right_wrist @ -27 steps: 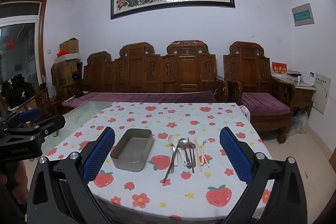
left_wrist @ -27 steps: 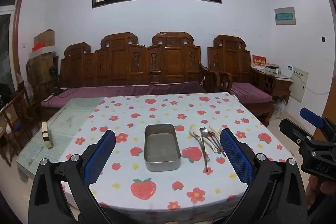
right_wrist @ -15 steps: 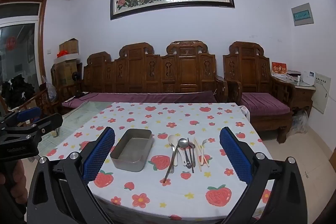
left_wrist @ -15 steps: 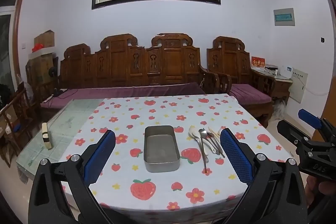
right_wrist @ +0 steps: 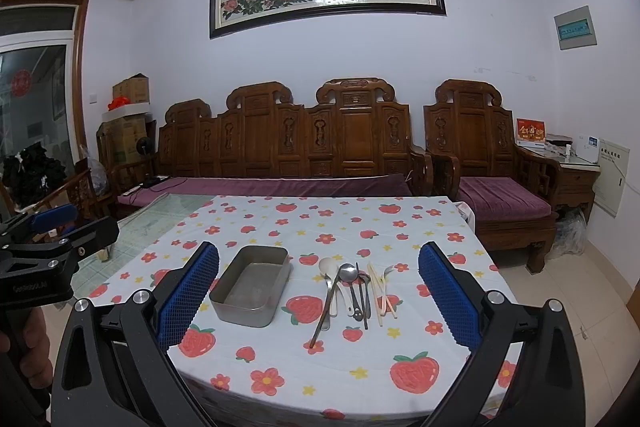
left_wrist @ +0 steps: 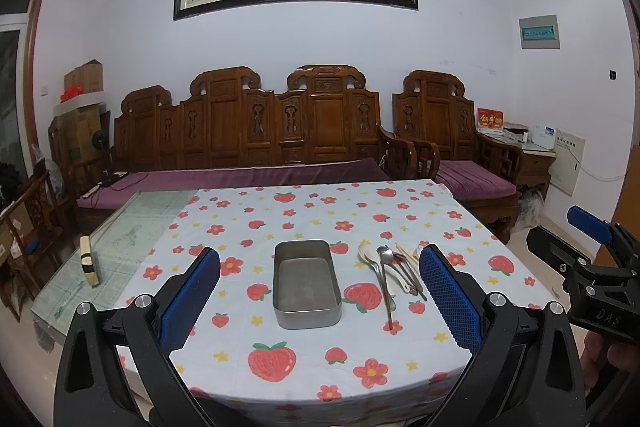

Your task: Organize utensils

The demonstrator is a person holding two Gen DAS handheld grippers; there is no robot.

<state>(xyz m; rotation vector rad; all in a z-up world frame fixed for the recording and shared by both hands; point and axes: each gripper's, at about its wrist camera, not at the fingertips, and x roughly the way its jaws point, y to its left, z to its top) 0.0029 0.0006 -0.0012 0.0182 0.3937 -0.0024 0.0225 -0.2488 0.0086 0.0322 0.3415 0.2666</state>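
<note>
Nothing sorted yet, as far as the frames show. The metal tin [left_wrist: 307, 285] sits empty at lower centre of the left wrist view, on the strawberry-print cloth covering the worktop [left_wrist: 280, 355]; in the right wrist view the same tin [right_wrist: 251, 285] is lower left of centre, also w/ nothing inside. The utensils [right_wrist: 354, 293] lie in a loose row just to the right of the tin, apart from it, handles pointing toward the camera: a white spoon [right_wrist: 329, 267], a long steel spoon [right_wrist: 347, 273], a couple of dark-handled pieces, pale chopsticks [right_wrist: 376, 293] and a small pale fork [right_wrist: 387, 273] at the right end. Some overlap, so exact count can't be told. Left gripper [left_wrist: 320, 299] hangs short of the near worktop edge, blue-padded fingers spread wide, nothing between them; the tin shows in the gap. Right gripper [right_wrist: 320, 299] likewise held back, fingers spread wide and empty, the utensil row framed between them. Each gripper also pokes into the other's view at the frame edge. Judgement: task at the very start, 0 pieces moved. Everything is left: each utensil probably goes into the tin one by one, likely w/ the right gripper since it's lined up on the row. Thin flat handles on cloth may be fiddly to pinch.
</note>
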